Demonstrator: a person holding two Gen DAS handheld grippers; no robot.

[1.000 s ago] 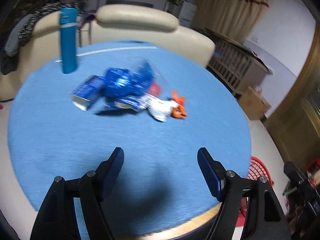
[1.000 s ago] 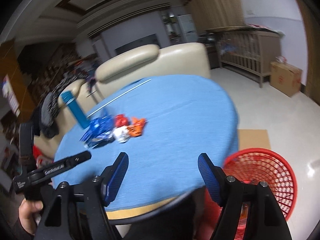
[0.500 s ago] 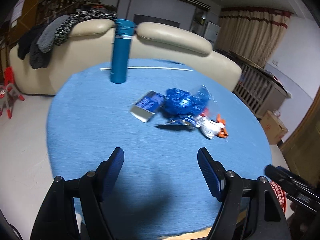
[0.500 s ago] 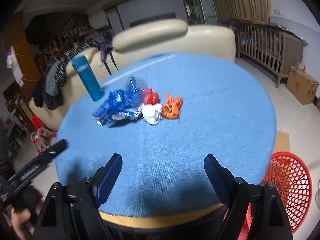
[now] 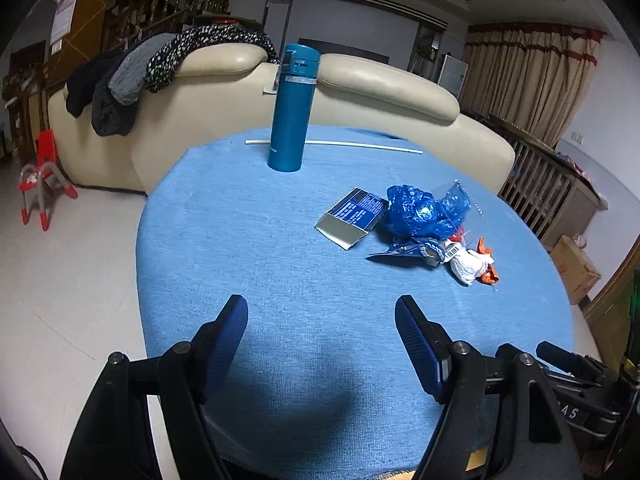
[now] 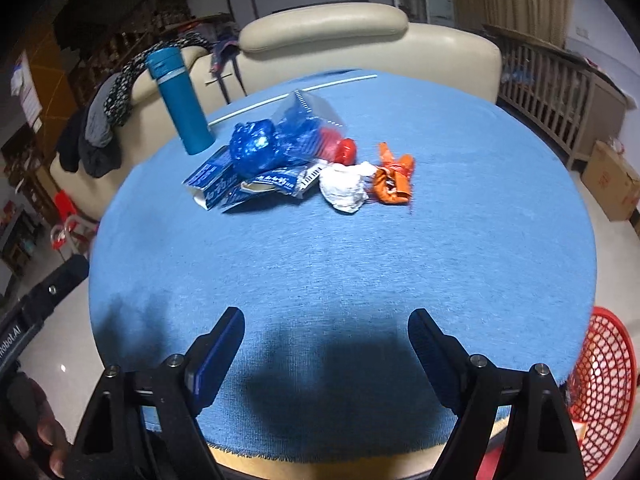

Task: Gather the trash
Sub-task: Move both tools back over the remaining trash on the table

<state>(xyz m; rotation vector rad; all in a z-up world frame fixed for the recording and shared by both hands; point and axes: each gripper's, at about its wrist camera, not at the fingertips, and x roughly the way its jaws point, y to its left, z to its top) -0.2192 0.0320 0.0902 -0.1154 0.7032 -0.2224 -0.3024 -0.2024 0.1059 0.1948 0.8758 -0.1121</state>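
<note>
A heap of trash lies on the round blue table point(image 5: 280, 272) point(image 6: 460, 232): a crumpled blue bag point(image 5: 416, 210) point(image 6: 254, 148), a flat blue carton point(image 5: 352, 216) point(image 6: 210, 182), a white paper wad point(image 5: 468, 266) point(image 6: 346, 188), an orange wrapper point(image 5: 486, 276) point(image 6: 394, 180) and a red piece point(image 6: 344, 150). My left gripper point(image 5: 322, 314) hovers open over the near table edge, well short of the heap. My right gripper point(image 6: 324, 328) is also open and empty, with the heap far ahead of it. A red mesh basket point(image 6: 604, 384) stands on the floor at the right.
A tall teal flask point(image 5: 292, 108) point(image 6: 180, 100) stands upright behind the heap, with a white straw point(image 5: 360, 145) point(image 6: 296, 96) lying past it. A cream sofa point(image 5: 360, 92) draped with clothes backs the table. A red child's chair point(image 5: 42, 182) and a cardboard box point(image 6: 612, 184) sit on the floor.
Both views swung: the heap shifted right in the left wrist view and came nearer in the right wrist view. The right jaws spread wider. The red basket slid to the picture's right edge.
</note>
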